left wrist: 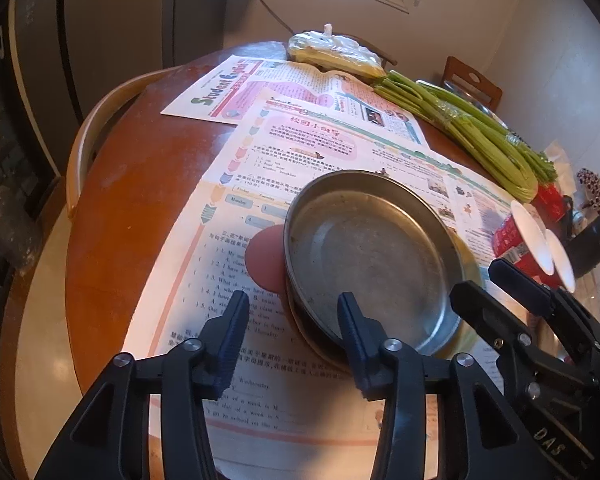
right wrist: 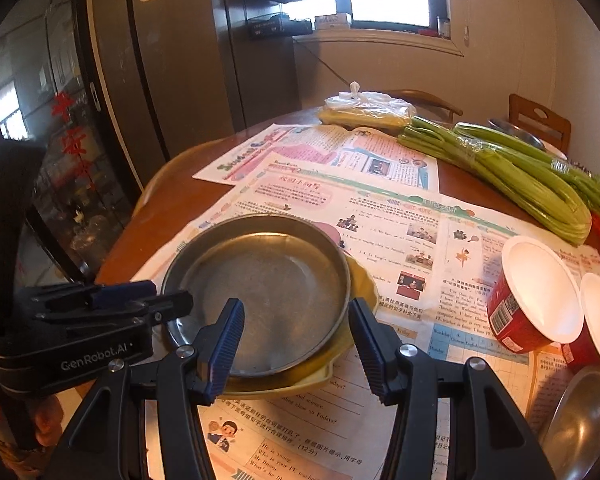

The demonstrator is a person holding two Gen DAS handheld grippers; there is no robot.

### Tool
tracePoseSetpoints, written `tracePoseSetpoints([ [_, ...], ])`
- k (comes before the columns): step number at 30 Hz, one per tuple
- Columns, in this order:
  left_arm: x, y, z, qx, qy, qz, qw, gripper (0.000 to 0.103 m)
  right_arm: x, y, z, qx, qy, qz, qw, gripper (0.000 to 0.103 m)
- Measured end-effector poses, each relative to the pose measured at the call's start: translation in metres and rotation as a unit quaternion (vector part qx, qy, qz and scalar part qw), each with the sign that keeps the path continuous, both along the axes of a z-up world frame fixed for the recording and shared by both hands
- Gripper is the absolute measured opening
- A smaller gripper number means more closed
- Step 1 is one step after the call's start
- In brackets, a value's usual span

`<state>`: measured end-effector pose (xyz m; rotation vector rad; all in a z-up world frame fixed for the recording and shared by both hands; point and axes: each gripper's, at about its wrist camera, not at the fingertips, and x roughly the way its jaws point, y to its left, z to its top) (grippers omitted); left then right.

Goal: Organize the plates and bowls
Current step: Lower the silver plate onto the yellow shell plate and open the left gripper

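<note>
- Left claw (left wrist: pixel 294 336): partly open, one finger (left wrist: pixel 354 332) over the pan (left wrist: pixel 372 256) rim, gripping nothing.
- Right claw (right wrist: pixel 296 340): open astride pan's near rim.
- Pan sits on yellow plate (right wrist: pixel 360 292), tabletop (left wrist: pixel 140 184).

We see our left gripper (left wrist: pixel 294 312) jaws apart, nothing clamped; the right finger sits over the near rim of the metal pan (left wrist: pixel 374 258). Pan is stacked on a yellow plate (left wrist: pixel 471 268), on newspaper (left wrist: pixel 236 216) over the round table (left wrist: pixel 140 184). Right gripper (left wrist: pixel 496 284) beside the pan; celery (left wrist: pixel 472 132), red cups (left wrist: pixel 520 236) farther back.
</note>
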<state>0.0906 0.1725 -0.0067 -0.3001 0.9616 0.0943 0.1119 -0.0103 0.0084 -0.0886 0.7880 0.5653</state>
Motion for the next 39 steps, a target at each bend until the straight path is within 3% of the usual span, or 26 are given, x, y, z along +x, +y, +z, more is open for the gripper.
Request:
tracePoseSetpoints([
  [8, -0.01, 0.013, 0.001, -0.051, -0.006, 0.019, 0.9985, 0.056, -0.002, -0.017, 0.004, 0.026, 0.018, -0.007, 0.999, 0.055],
  [12, -0.013, 0.019, -0.001, -0.1, -0.008, 0.019, 0.9948, 0.057, -0.002, -0.025, 0.007, 0.045, 0.027, -0.014, 0.999, 0.055],
  [20, -0.01, 0.013, -0.013, -0.157, 0.003, 0.014, 0.9875, 0.058, -0.002, -0.034, 0.003, 0.051, 0.044, -0.023, 0.997, 0.055],
  [39, 0.017, -0.022, -0.021, -0.119, 0.021, -0.003, 0.9927, 0.055, 0.004, -0.032, -0.012, 0.053, 0.058, -0.009, 0.997, 0.055],
])
